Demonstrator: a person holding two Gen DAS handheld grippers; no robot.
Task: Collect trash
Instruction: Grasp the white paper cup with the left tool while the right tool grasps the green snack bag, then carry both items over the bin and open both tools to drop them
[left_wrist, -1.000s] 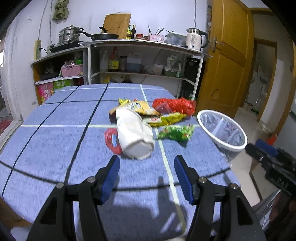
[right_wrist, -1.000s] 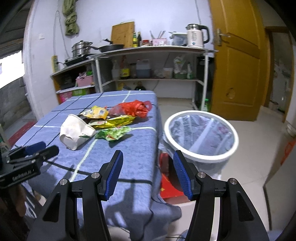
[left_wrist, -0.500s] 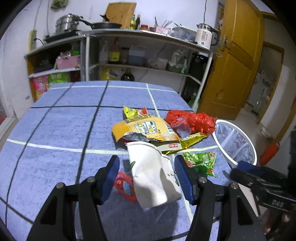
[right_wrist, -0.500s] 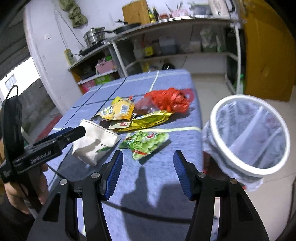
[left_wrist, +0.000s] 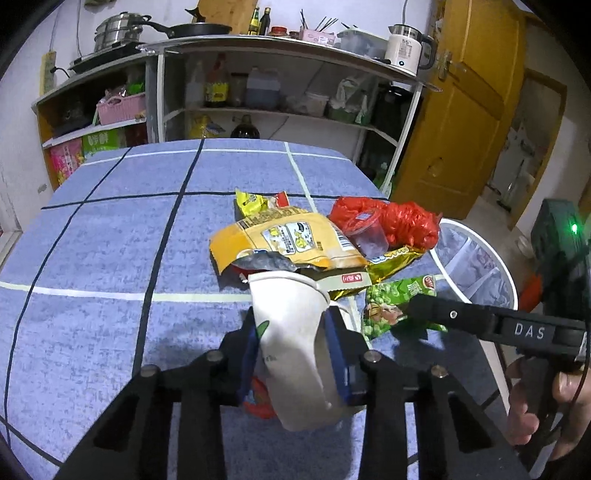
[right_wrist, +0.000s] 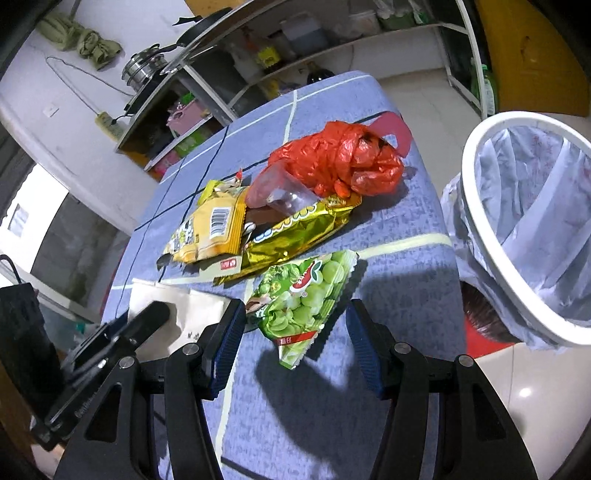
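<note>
My left gripper (left_wrist: 293, 338) is shut on a crumpled white paper cup (left_wrist: 295, 332), squeezing its sides on the blue tablecloth. A red wrapper (left_wrist: 258, 402) lies under the cup. My right gripper (right_wrist: 293, 343) is open, its fingers either side of a green pea snack bag (right_wrist: 303, 295) on the table. Behind lie a yellow snack bag (right_wrist: 210, 229), a gold wrapper (right_wrist: 291, 232), a clear plastic cup (right_wrist: 277, 192) and a red plastic bag (right_wrist: 340, 162). The white-rimmed trash bin (right_wrist: 480, 236) with a clear liner stands beside the table's right edge.
The blue checked table (left_wrist: 110, 240) ends just right of the trash pile. A metal shelf unit (left_wrist: 280, 92) with bottles, pans and a kettle stands behind the table. A yellow door (left_wrist: 458, 110) is at the right.
My left gripper moved forward and closed on the white paper cup. My right gripper came down and in over the green pea bag, staying open.
</note>
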